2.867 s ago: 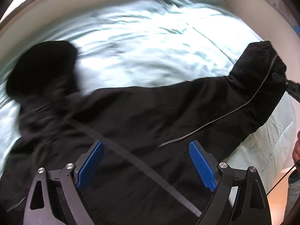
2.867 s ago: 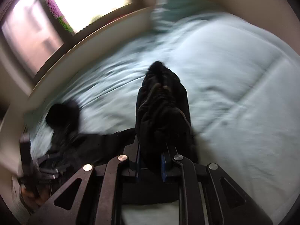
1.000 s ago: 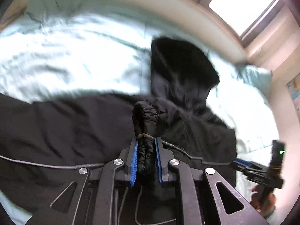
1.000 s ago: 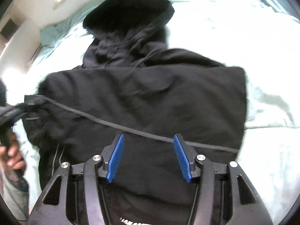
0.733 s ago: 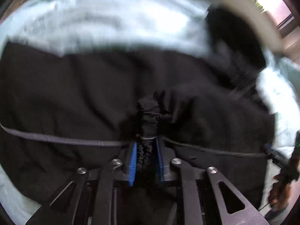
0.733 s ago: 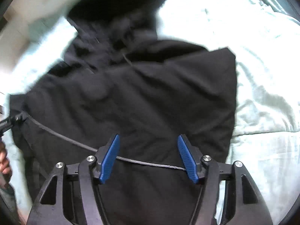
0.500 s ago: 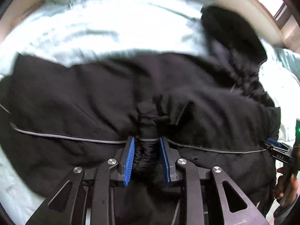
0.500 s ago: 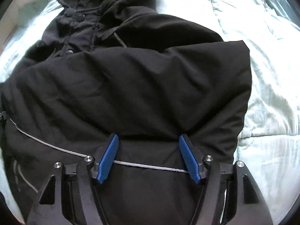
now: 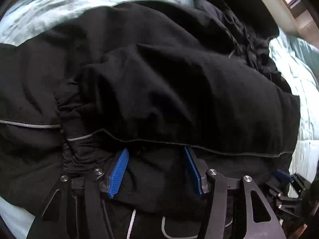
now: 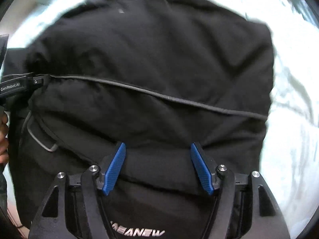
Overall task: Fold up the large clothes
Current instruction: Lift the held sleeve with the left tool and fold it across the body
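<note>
Black fabric fills both views: the jacket lies spread on the pale green bedding, with both sleeves folded in across its body and the hood at the far end, toward the headboard.

The left gripper stands wide open just over the lower part of the jacket, blue pads apart with nothing pinched between them; the gathered cuff of a folded-in sleeve lies just to its left. The right gripper is likewise spread wide and empty, hovering low over the hem area beside a thin grey piping line that crosses the cloth.

With both sleeves in, the next step looks like folding the hem up toward the hood. To do that well, each gripper ought to take the bottom edge near its own corner, biting through all layers so the sleeves do not slide out, then lift both sides evenly and lay the fold flat. The padded cloth seems bulky and springy, so a shallow pinch may slip.

Lettering: white print on the jacket near the right gripper reads roughly "AEANEW", its start hidden. The left gripper's body, seen from the right wrist, carries "GenRobot.AI".
</note>
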